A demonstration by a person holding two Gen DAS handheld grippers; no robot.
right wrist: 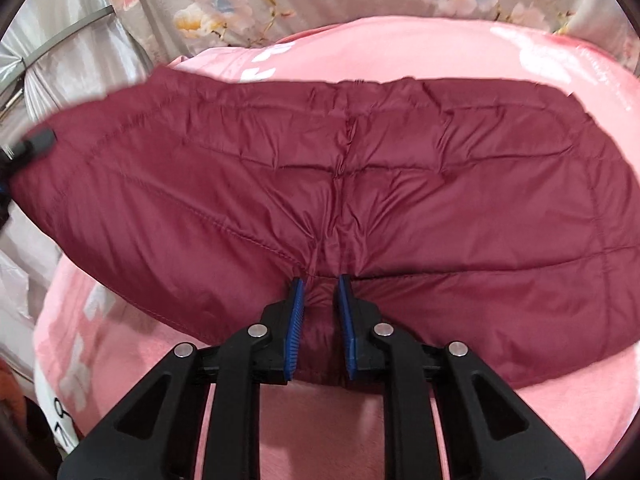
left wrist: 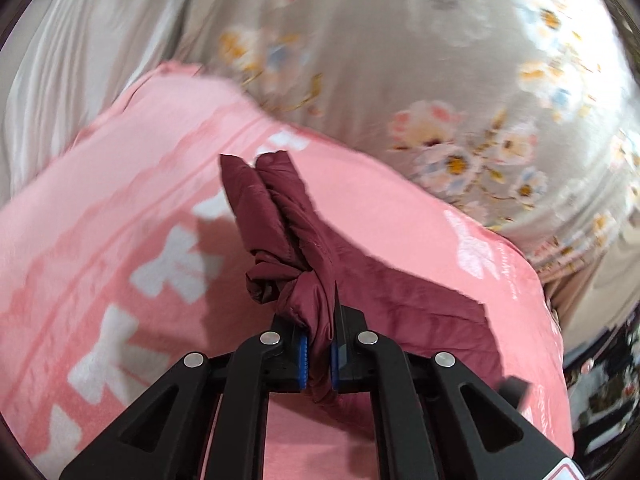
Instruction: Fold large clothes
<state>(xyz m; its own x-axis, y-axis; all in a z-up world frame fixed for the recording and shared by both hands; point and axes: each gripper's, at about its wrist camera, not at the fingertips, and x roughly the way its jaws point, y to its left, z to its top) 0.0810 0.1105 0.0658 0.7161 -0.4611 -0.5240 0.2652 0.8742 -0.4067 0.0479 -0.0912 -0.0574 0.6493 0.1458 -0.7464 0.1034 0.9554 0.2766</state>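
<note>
A dark red quilted puffer garment lies spread over a pink blanket with white bows. My right gripper is shut on the garment's near edge, fabric pinched between the blue pads. My left gripper is shut on a bunched corner of the same garment, which stands up in a twisted fold above the blanket. The left gripper also shows at the far left of the right wrist view, at the garment's other end.
A grey floral sheet lies beyond the pink blanket. Pale satin fabric lies at the left. A metal bar shows at the upper left of the right wrist view. Dark clutter sits at the right edge.
</note>
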